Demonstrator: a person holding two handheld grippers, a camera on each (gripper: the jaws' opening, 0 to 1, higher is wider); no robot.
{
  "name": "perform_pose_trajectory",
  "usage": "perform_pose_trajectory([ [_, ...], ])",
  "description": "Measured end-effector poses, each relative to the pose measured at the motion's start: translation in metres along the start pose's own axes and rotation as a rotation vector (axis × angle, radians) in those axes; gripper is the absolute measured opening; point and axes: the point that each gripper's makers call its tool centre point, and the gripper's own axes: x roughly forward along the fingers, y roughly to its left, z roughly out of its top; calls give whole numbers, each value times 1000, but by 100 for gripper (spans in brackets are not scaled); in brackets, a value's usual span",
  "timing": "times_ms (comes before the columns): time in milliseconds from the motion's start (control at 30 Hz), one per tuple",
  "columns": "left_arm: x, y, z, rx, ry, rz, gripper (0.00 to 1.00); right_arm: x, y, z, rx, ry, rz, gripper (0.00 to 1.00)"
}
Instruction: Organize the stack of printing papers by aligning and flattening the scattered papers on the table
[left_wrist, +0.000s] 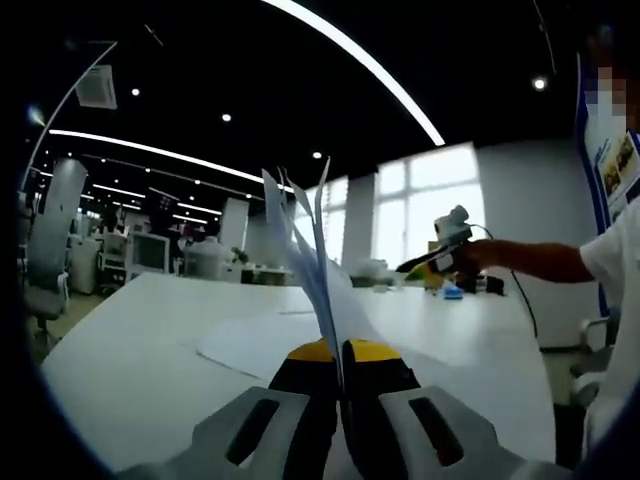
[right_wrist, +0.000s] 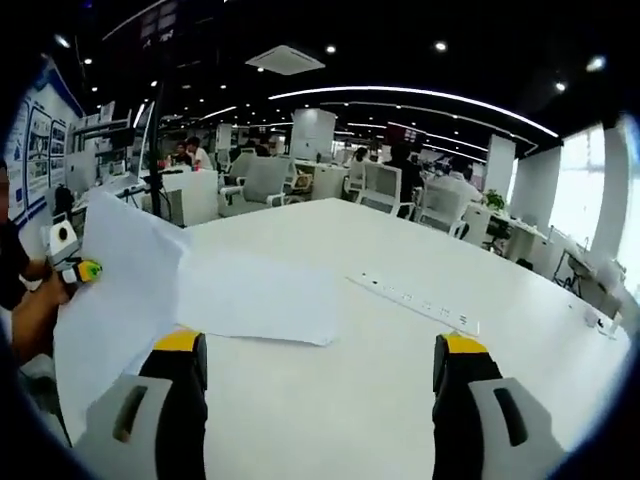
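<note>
The big white table (right_wrist: 330, 400) runs out wide under both of your grippers, with rows of office chairs (right_wrist: 385, 190) and desks in the room beyond it. On the tabletop one loose sheet (right_wrist: 255, 300) lies flat, well ahead of your right gripper's jaws and toward their left side; in the left gripper view the same kind of flat sheet (left_wrist: 255, 345) lies just beyond your jaw tips. Your left gripper (left_wrist: 341, 365) has its jaws pressed together on a thin sheaf of papers (left_wrist: 310, 240), held on edge so the sheets rise from the yellow-tipped jaws and fan apart slightly at their top. In the right gripper view that lifted sheaf (right_wrist: 110, 290) shows as a broad white sheet at the left, with your left gripper (right_wrist: 75, 265) and the hand holding it at its far edge. Your right gripper (right_wrist: 322, 375) hovers over bare table with its jaws spread wide and nothing between them; in the left gripper view it shows at the right (left_wrist: 440, 255), held up above the table on an outstretched arm. A long white power strip (right_wrist: 415, 300) lies on the table ahead of your right jaw
</note>
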Motion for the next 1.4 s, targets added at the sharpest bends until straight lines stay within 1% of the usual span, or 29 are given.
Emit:
perform_pose_trajectory([
  [33,0,0,0,3,1,0,7,1,-1,1,16,-1,1,89],
  [167,1,0,0,11,-2,0,7,2,-2,1,-13,12,-13,88],
  [200,1,1,1,17,-9,3,7,2,-1,1,-14,15,-13,88],
  [267,3,1,9,26,-61,-2,6,3,-2,2,-8,16,-10,88],
  [333,3,0,8,-20,-53,-14,6,4,-2,2,-13,16,-9,88],
  [400,3,1,5,-3,-36,-5,6,5,-3,2,-18,21,-9,88],
  [467,4,0,3,42,-29,-3,6,7,-4,2,-17,25,-8,87],
  [567,4,-1,3,40,-27,-9,6,7,-3,1,-14,26,-7,87],
  [633,3,-1,6,45,-42,-8,7,8,-3,1,-17,28,-3,87],
  [667,3,-4,7,32,-51,-23,6,8,-2,0,-16,29,-2,87],
  [733,2,-4,7,34,-52,-25,6,9,-2,0,-21,33,-3,86],
  [800,2,-2,2,36,-21,-14,6,9,-2,-2,-22,36,-1,86],
  [833,2,-1,-2,54,8,-6,6,9,-2,-2,-22,38,-1,86],
  [933,2,-1,-6,69,31,0,6,9,-2,-4,-19,42,-1,86],
  [1033,1,-2,-4,68,26,-7,6,10,-1,-6,-16,44,6,85],
  [1133,0,1,-3,59,24,5,6,9,2,-11,-21,57,8,84],
  [1233,-1,3,-1,89,11,21,6,10,1,-14,-21,64,10,84],
  [1300,0,2,-1,77,9,13,6,10,0,-14,-16,64,9,84],
  [1400,0,1,0,98,-2,12,7,10,-1,-14,-15,61,8,83],
])
